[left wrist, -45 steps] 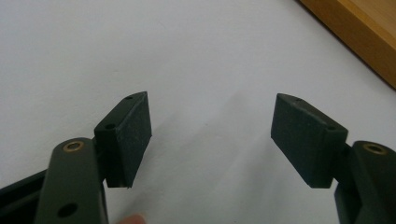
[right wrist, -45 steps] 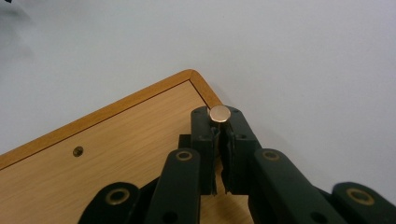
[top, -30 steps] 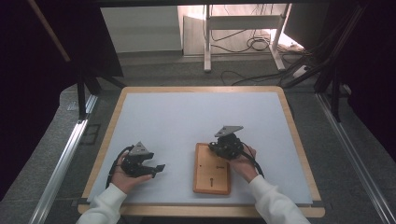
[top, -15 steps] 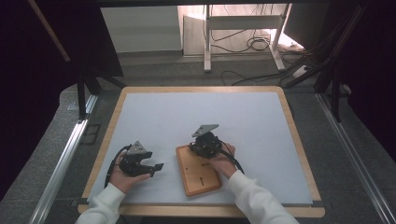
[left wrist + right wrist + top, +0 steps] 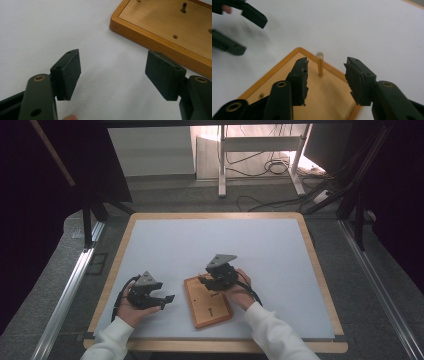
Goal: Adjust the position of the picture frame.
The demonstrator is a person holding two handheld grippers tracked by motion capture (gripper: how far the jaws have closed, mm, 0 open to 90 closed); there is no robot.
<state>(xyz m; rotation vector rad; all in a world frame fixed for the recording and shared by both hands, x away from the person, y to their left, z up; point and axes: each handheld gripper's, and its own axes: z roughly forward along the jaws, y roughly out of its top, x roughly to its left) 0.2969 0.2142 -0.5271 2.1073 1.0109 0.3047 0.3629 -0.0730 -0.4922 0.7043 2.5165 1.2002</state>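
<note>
While the right gripper [image 5: 325, 78] stands with jaws just parted round the thin brass peg [image 5: 320, 65] on the flat orange-brown wooden board [image 5: 207, 302] – lower centre – back off straight, w/o nudging; left gripper [image 5: 162, 299] open, idle.

Wooden board [image 5: 207, 301], lower centre of the high view: warm, smooth wood with a light satin sheen, darker orange-brown rim; a slim upright peg [image 5: 320, 64] of like-coloured wood or brass stands in it, material uncertain. Table [image 5: 150, 222]: pale wood frame around a matt white, paper-like surface, faintly textured in the left gripper view. Left gripper [image 5: 113, 75]: matt black plastic arms, brass-coloured rivets, grainy rubber-like pads. Right gripper [image 5: 325, 75]: the same finish, pads ribbed. Sleeves [image 5: 277, 337]: white cloth.
</note>
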